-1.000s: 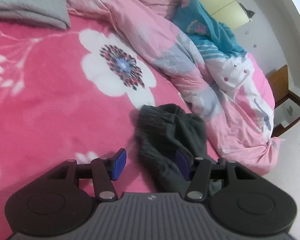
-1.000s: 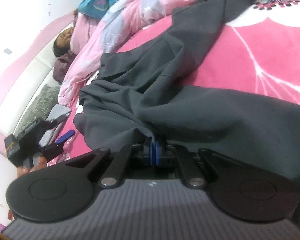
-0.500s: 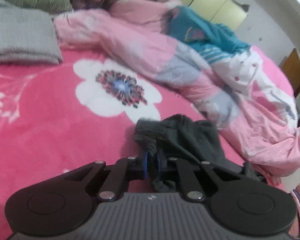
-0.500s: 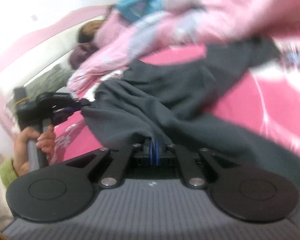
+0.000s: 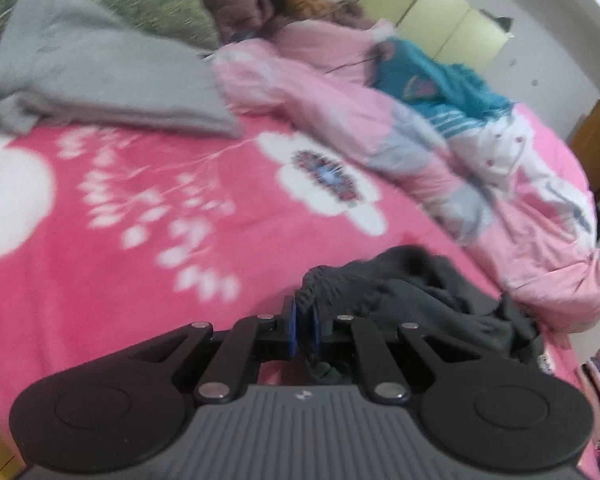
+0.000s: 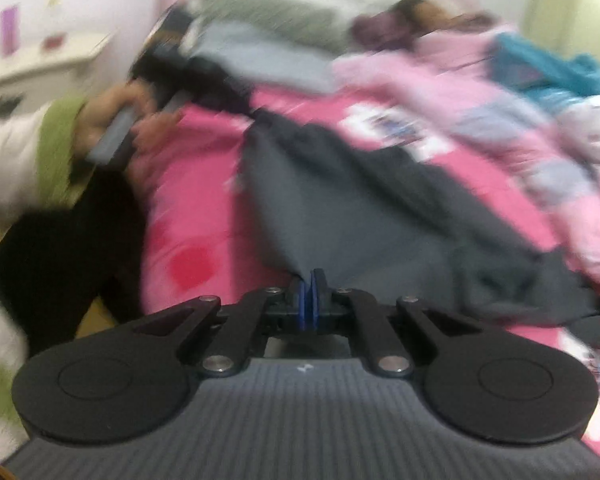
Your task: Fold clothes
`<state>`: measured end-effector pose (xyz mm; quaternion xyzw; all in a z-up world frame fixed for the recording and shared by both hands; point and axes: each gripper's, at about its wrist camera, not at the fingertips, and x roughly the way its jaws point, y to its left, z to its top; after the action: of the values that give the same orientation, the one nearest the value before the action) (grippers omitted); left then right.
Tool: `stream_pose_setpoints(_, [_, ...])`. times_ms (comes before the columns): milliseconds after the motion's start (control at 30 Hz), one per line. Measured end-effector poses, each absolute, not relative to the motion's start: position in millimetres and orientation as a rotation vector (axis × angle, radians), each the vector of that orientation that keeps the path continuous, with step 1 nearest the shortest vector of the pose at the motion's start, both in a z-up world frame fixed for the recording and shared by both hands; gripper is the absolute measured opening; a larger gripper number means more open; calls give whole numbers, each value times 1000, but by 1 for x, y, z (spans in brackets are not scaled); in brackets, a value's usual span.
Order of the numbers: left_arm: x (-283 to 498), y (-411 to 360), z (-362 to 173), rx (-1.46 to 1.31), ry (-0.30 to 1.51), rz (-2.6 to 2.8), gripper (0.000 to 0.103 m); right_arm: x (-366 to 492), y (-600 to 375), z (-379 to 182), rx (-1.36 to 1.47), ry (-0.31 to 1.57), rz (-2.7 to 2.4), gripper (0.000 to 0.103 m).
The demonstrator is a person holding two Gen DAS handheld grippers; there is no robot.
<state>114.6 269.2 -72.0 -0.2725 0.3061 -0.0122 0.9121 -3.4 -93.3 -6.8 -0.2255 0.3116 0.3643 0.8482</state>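
A dark grey garment (image 6: 360,200) lies stretched across the pink flowered bedspread (image 5: 120,208). In the left wrist view my left gripper (image 5: 304,320) is shut on a ribbed, bunched edge of that garment (image 5: 400,280), the cloth pinched between its blue pads. In the right wrist view my right gripper (image 6: 309,296) is shut on another edge of the garment, which rises taut from the pads toward the far side. There the other gripper (image 6: 168,76) shows blurred at the upper left, held by a hand (image 6: 112,120) in a green-cuffed sleeve.
A pink crumpled quilt (image 5: 480,184) with a teal garment (image 5: 432,80) on it runs along the right of the bed. A person lies at the headboard (image 5: 292,4). A grey folded cloth (image 5: 100,68) lies at the back left. A wooden chair (image 5: 596,148) stands at the far right.
The left gripper closed on the garment's ribbed edge and pulled it leftward over the bedspread. The right gripper kept its grip, rolled and lifted, so the garment now spreads out between both.
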Motion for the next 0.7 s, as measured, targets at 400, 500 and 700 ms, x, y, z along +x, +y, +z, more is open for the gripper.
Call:
stream_pose_setpoints(400, [118, 279, -90, -596, 637, -97, 34, -28, -180, -4, 69, 744, 580, 57])
stream_pose_setpoints(500, [118, 281, -92, -625, 631, -109, 37, -32, -256, -8, 415, 731, 287, 60])
stream_pose_setpoints(700, [106, 279, -82, -559, 560, -22, 37, -46, -340, -58, 934, 721, -7, 58])
